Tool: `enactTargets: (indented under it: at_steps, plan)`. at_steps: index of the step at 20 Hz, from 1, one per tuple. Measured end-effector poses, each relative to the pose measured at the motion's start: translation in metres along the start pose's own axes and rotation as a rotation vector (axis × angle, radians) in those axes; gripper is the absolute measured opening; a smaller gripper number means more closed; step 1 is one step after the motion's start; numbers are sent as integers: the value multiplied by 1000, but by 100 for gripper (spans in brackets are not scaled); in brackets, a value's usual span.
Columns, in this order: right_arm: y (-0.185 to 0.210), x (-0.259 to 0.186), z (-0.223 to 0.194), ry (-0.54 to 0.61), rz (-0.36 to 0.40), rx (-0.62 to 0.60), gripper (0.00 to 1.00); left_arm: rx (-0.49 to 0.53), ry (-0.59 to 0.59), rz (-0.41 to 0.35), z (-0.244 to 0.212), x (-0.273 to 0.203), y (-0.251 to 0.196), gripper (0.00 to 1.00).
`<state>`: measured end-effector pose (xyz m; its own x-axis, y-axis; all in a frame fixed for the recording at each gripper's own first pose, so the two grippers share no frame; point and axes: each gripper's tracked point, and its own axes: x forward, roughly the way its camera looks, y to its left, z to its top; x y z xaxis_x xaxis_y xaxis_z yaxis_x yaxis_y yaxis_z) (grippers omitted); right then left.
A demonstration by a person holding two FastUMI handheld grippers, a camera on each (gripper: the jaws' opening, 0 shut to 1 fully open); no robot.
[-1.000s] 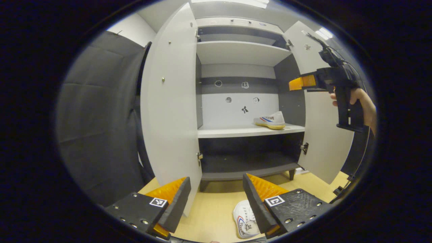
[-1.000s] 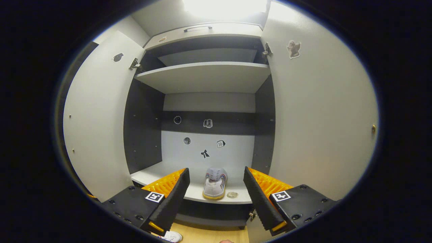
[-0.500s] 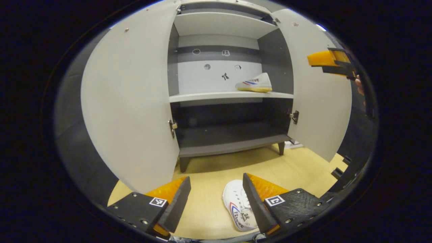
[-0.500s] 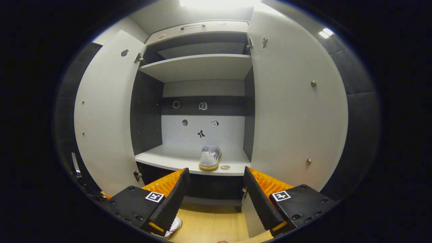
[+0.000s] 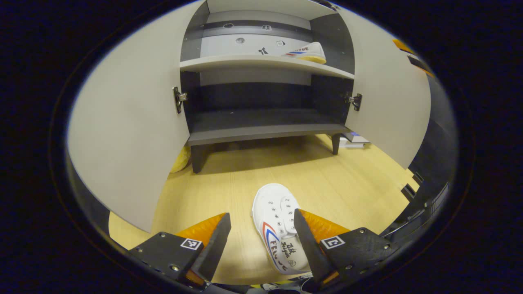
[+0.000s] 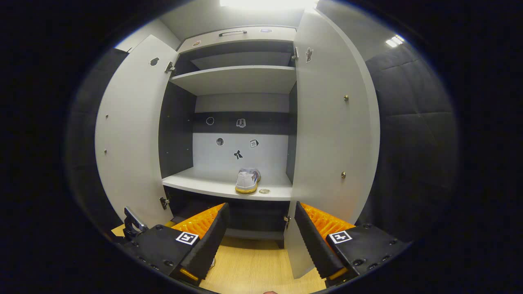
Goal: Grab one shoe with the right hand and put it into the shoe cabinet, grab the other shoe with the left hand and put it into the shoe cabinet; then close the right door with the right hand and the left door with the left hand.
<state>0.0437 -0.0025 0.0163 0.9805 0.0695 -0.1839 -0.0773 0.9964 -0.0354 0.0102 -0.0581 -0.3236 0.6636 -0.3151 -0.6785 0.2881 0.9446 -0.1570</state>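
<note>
My left gripper (image 5: 259, 241) hangs low over the floor (image 5: 347, 183) with its jaws apart and nothing between them. The second shoe (image 5: 279, 228) lies on the floor just ahead, its long axis running almost straight away from me, toe toward the shoe cabinet (image 5: 261, 130). It sits off-centre, partly hidden by my right-hand finger, so I judge I must shift rightward to straddle it. My right gripper (image 6: 260, 241), jaws likewise apart and empty, faces the first shoe (image 6: 247, 181) on the middle shelf (image 6: 204, 185), well apart from it.
</note>
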Motion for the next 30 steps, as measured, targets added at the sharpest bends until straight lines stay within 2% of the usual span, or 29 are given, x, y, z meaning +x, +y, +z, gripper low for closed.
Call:
enactTargets:
  at_steps: [5, 11, 16, 19, 20, 21, 23, 26, 27, 28, 29, 30]
  plan:
    - [-8, -7, -17, 46, -18, -8, 100, 3, 89, -7, -30, 23, 3, 90]
    - [-4, -11, -12, 33, -1, 11, 100, 12, 168, -6, -56, 39, 2, 90]
    - [7, -10, -7, 13, 34, 1, 100, -30, 206, -28, -67, 44, 2, 91]
    - [11, -8, -10, 21, 45, 5, 100, -51, 208, -40, -67, 46, -1, 80]
    - [11, -8, -11, 24, 47, 5, 100, -50, 215, -42, -68, 46, -2, 80]
    - [12, -8, -11, 25, 50, 7, 100, -68, 216, -86, -67, 47, -13, 80]
    - [13, -9, -11, 23, 55, 9, 100, -80, 233, -80, -69, 45, -12, 51]
    - [13, -11, -9, 15, 61, 8, 100, -77, 243, -64, -67, 48, -12, 37]
    - [13, -12, -9, 14, 61, 7, 100, -65, 246, -49, -65, 45, -9, 27]
    - [13, -12, -9, 13, 62, 7, 100, -69, 230, -44, -62, 47, -8, 25]
    - [14, -12, -10, 14, 64, 8, 100, -72, 219, -32, -59, 42, -5, 10]
    - [15, -13, -10, 14, 69, 10, 100, -72, 210, -25, -59, 45, -7, 3]
